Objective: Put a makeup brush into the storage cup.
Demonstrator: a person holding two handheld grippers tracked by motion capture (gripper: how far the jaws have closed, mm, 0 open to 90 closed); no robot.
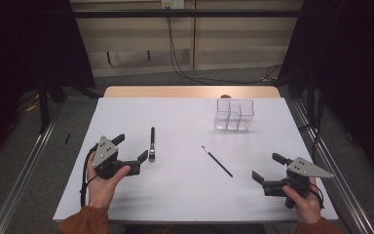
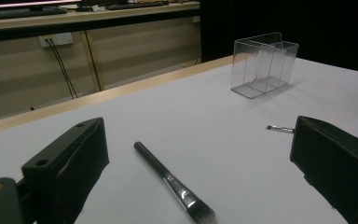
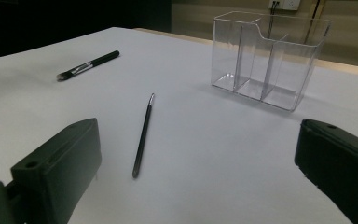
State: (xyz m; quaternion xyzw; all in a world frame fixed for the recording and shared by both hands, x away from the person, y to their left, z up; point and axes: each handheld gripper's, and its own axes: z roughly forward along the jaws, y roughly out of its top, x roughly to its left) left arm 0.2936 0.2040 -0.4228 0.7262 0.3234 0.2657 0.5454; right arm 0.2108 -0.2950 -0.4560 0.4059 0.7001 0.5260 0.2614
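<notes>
A thick black makeup brush (image 1: 152, 144) lies on the white table (image 1: 185, 195), bristles toward the person; it lies between the jaws in the left gripper view (image 2: 172, 182). A thin black brush (image 1: 217, 161) lies at the middle, slanted, also seen ahead in the right gripper view (image 3: 142, 135). A clear three-compartment holder (image 1: 233, 115) stands at the back right, empty. My left gripper (image 1: 130, 147) is open just left of the thick brush. My right gripper (image 1: 268, 168) is open near the front right, apart from the thin brush.
The table's wooden far edge (image 1: 190, 91) runs behind the holder. Metal rails (image 1: 24, 170) flank the table on both sides. Cables (image 1: 180, 63) hang on the wall beyond. A person's hands and orange sleeves (image 1: 85, 220) enter from the front.
</notes>
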